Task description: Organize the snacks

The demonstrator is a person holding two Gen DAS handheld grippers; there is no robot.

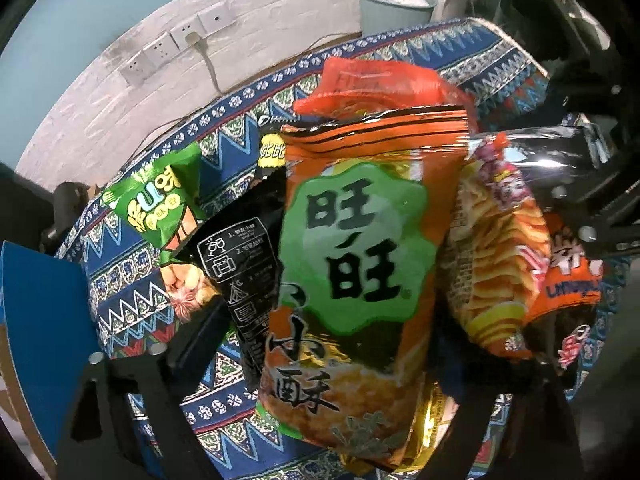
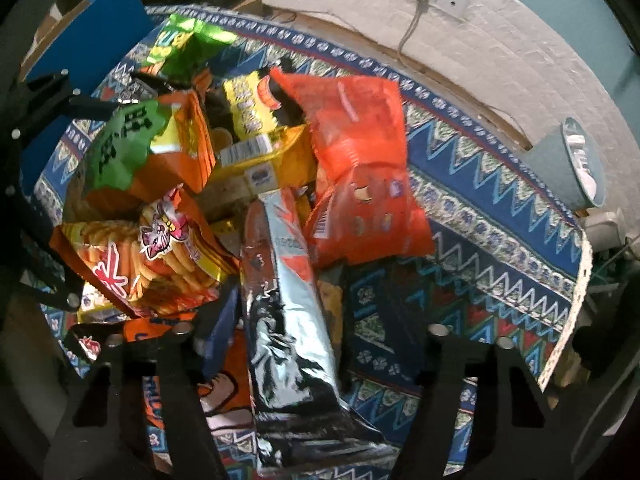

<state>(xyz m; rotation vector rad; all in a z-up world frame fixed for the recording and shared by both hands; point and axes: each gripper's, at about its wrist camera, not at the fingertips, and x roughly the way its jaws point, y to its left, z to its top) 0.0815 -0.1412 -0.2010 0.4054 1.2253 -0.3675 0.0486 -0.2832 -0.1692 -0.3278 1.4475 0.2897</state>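
Note:
A heap of snack bags lies on a patterned tablecloth [image 2: 480, 208]. In the left wrist view, a big orange bag with a green label [image 1: 352, 240] lies between the fingers of my left gripper [image 1: 344, 356], which is open with gaps on both sides. Beside it are a green bag [image 1: 160, 204], a black packet [image 1: 240, 264] and a crisps bag [image 1: 492, 260]. My right gripper [image 2: 308, 328] points down over a long silver-and-black bag [image 2: 288, 320]. Its jaws stand apart, the right finger clear of the bag. A red-orange bag [image 2: 360, 160] lies behind.
A blue box [image 1: 36, 320] stands at the cloth's left edge. A grey-blue waste bin [image 1: 394, 4] and wall sockets [image 1: 180, 40] with a plugged cable are behind the table. The table's edge [image 2: 576, 300] runs close on the right in the right wrist view.

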